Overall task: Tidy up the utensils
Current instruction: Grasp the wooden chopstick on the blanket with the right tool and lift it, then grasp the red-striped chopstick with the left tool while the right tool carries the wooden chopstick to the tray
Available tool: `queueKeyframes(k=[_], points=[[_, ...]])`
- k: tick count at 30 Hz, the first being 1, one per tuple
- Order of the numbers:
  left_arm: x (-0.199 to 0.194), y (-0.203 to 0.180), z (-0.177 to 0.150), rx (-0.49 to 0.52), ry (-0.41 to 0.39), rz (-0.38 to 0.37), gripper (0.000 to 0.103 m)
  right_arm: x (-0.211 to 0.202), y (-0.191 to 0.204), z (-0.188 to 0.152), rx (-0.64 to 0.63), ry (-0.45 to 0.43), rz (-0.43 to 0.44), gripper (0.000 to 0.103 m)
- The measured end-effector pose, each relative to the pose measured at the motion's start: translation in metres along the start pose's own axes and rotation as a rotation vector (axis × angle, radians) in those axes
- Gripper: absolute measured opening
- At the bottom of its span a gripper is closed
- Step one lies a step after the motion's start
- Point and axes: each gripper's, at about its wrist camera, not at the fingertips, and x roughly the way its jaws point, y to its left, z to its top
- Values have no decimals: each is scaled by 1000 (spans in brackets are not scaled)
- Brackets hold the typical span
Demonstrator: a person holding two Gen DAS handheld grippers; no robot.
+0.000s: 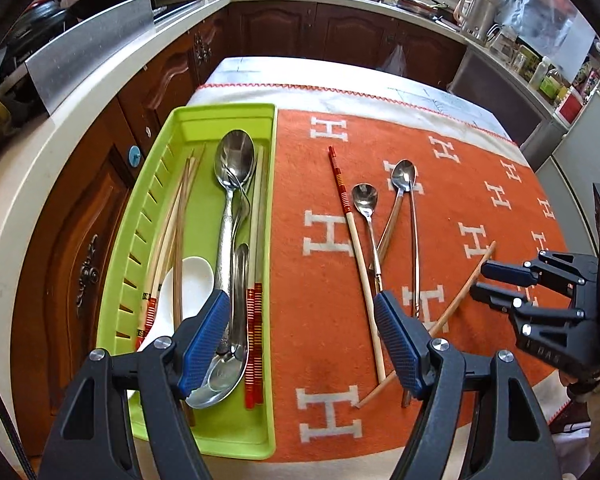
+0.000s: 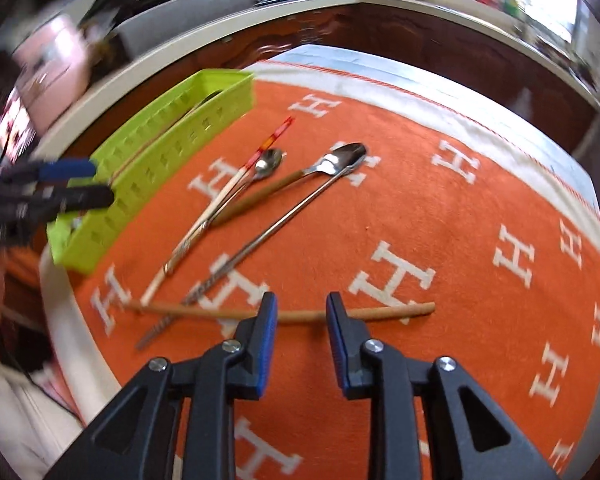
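black linkage grippers, silver screws, blue ribbed pads on fingers.

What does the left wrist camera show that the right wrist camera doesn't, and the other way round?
Only the left wrist view looks down into the green tray: a white spoon, a large metal spoon and chopsticks lie inside.

Only the right wrist view shows the right gripper open, its fingers straddling the plain wooden chopstick, and the tray's slotted outer wall.

Both show the orange cloth, two small spoons, the red-banded chopstick, a metal chopstick, and the open left gripper.
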Motion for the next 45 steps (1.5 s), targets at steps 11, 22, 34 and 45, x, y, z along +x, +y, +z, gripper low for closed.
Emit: queueKeyframes(k=[11,22,34,45], points=[[7,9,9,-39,27,29,73,17,51,-2,-502,46,-6,35],[15,5,26,-32,26,17,62,30,64,14,-622,88,-1,7],[60,-10,69,-6,131,-62,22,-9,-8,29,-117,-66,24,7],[103,-36,63,91,221,97,14,-17,-63,29,306,-165,175,7]])
